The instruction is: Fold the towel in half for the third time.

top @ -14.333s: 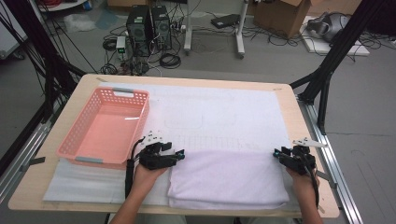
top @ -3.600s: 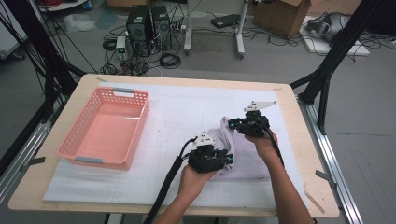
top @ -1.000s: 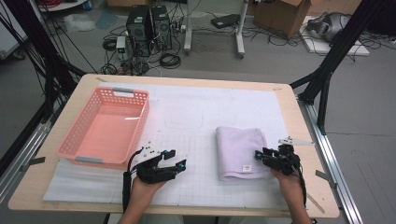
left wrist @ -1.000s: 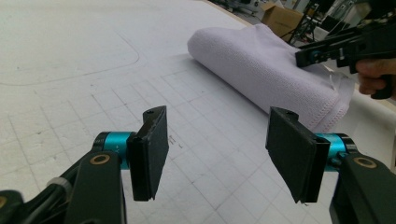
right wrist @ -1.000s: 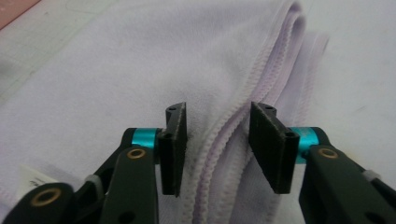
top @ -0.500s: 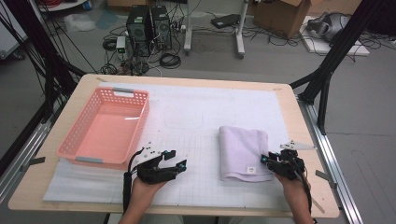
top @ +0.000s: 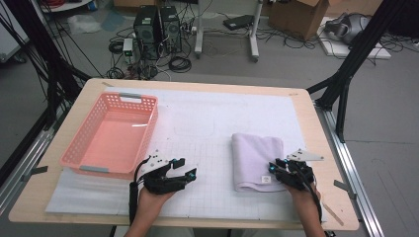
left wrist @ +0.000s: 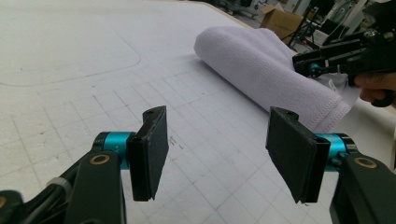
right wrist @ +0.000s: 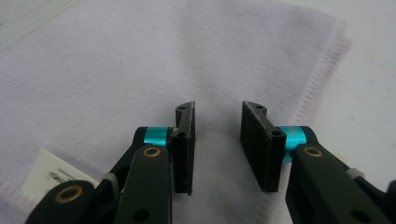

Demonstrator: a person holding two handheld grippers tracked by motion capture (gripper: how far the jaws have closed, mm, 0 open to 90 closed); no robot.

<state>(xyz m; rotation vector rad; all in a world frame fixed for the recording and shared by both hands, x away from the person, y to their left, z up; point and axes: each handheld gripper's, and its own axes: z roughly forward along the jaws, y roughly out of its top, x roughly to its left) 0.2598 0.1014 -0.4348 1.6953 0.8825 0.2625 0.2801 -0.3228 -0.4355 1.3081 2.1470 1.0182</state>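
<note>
High view takes in the wooden counter [top: 59, 197] under a white gridded mat [top: 207, 123], and on the mat, well off to the outer side of the left gripper's fingers, a pink plastic basket [top: 112, 136]. Next in size, the folded lilac towel [top: 258, 160] lies flat between the two grippers, well apart from the left fingers and directly under the right ones, its white label [top: 267, 178] just beside them at the near hem. In the left gripper view the left gripper [left wrist: 217, 149] holds its fingers [left wrist: 154, 149] wide apart over bare mat with nothing between them. In the right gripper view the right gripper [right wrist: 217, 144] hangs over the towel's near corner; its fingers [right wrist: 186, 144] have just been closing, a narrow gap stands between them, and no cloth is pinched there.
</note>
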